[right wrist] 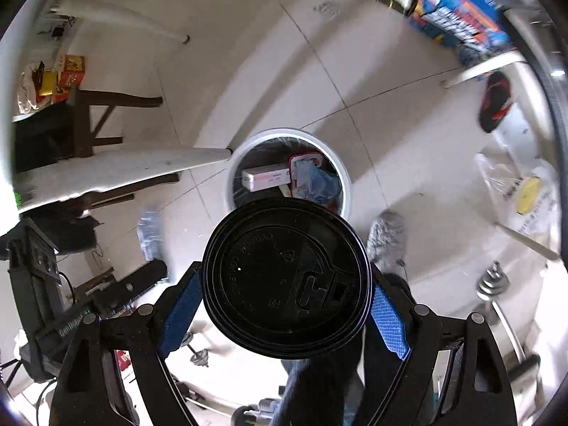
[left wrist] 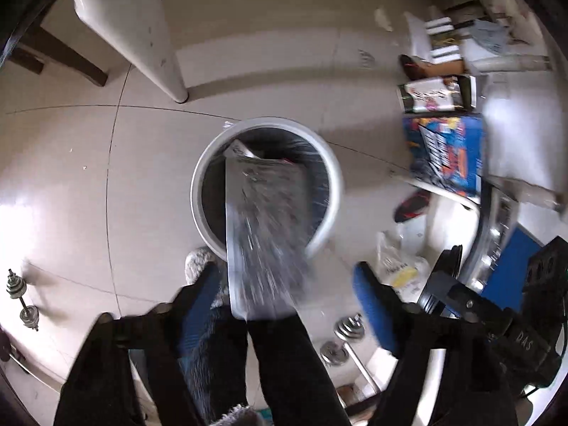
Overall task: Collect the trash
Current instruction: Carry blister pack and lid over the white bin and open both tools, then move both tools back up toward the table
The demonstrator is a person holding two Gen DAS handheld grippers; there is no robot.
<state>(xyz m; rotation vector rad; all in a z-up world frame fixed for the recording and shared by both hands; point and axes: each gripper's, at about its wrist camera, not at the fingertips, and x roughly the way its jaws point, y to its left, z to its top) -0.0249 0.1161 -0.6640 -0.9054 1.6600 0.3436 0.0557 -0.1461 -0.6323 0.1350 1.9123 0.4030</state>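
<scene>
- Left wrist view: the left gripper [left wrist: 287,294] is hanging over the round white bin [left wrist: 333,174] on the floor, so that anything it lets go of can drop straight in.
- Its blue fingers [left wrist: 372,305] are standing wide apart and are not squeezing anything.
- A flat silver packet [left wrist: 264,227] is showing between the fingers and over the bin. It is all blurry, so I think it is falling, and its far end is already over the bin's dark bag.
- This view is also showing a furry grey slipper [left wrist: 198,264] just beside the bin and a blue box [left wrist: 447,152] on the floor well apart from it.
- Right wrist view: the right gripper [right wrist: 284,301] is squeezing a cup with a black lid [right wrist: 284,277] from both sides. The lid is facing the camera and hiding the cup under it.
- The cup is being held up over the near edge of the same bin [right wrist: 349,181], so I think it is waiting its turn to go in.
- Only this view is looking deep into the bin, where a long white box [right wrist: 266,177] and some blue plastic [right wrist: 319,181] are lying.
- The silver packet is not showing here, and the cup is not showing in the left view.
- A clear bag with something yellow [right wrist: 525,191] is lying on the floor off to the side.
</scene>
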